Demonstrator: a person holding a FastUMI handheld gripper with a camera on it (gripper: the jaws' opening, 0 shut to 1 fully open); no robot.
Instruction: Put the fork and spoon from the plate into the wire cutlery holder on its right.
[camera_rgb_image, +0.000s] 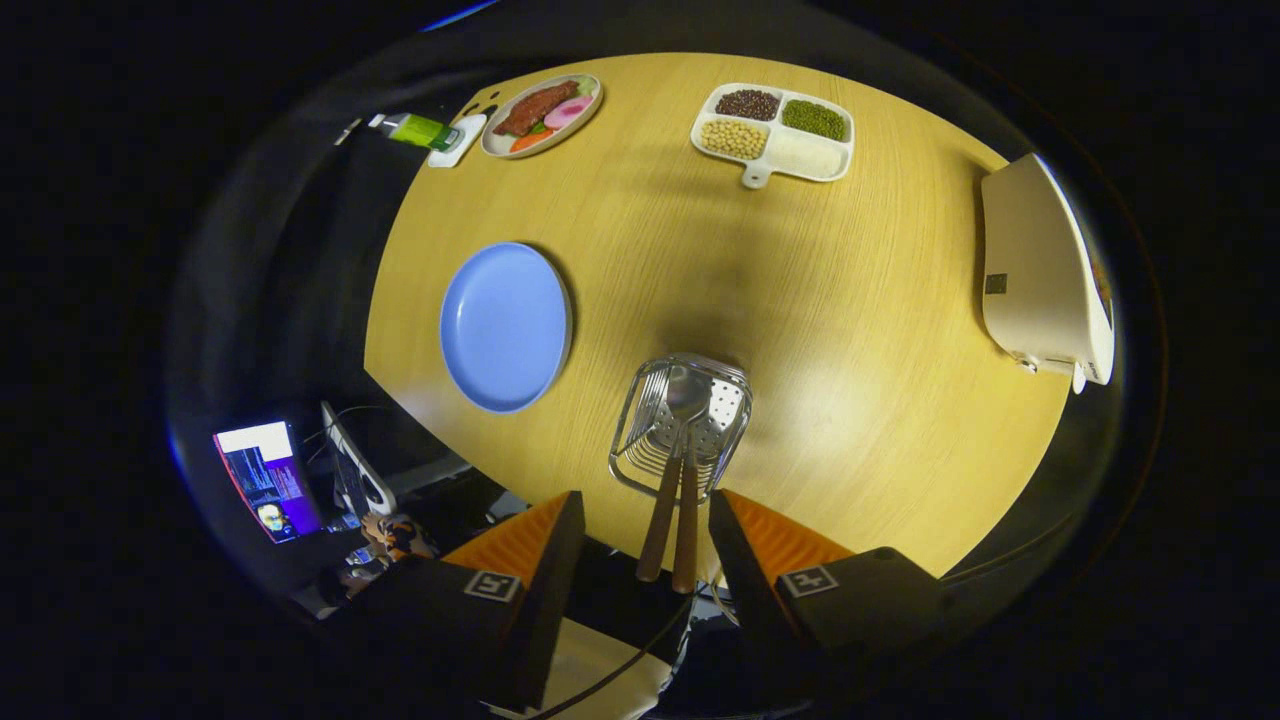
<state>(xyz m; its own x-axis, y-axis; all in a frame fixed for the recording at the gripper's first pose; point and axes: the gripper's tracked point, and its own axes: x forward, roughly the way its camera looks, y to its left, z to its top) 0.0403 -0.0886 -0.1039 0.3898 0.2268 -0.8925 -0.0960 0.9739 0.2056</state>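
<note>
The wire cutlery holder (682, 425) stands on the round wooden table (850, 300), just ahead of my fingers. In it stand a fork (655, 500) and a spoon (687, 480), heads down, their wooden handles sticking up into the gap between my fingers without touching them. To the holder's left lies the blue plate (505, 326), bare. My gripper (645, 520) is open, with the two handles between its fingers and nothing pressed.
At the table's far side sit a white divided tray (773, 131) of beans and grains and an oval plate of food (542, 113), with a green bottle (415, 129) beside it. A cream appliance (1045, 275) stands at the right edge. A laptop screen (268, 478) glows below the table's left.
</note>
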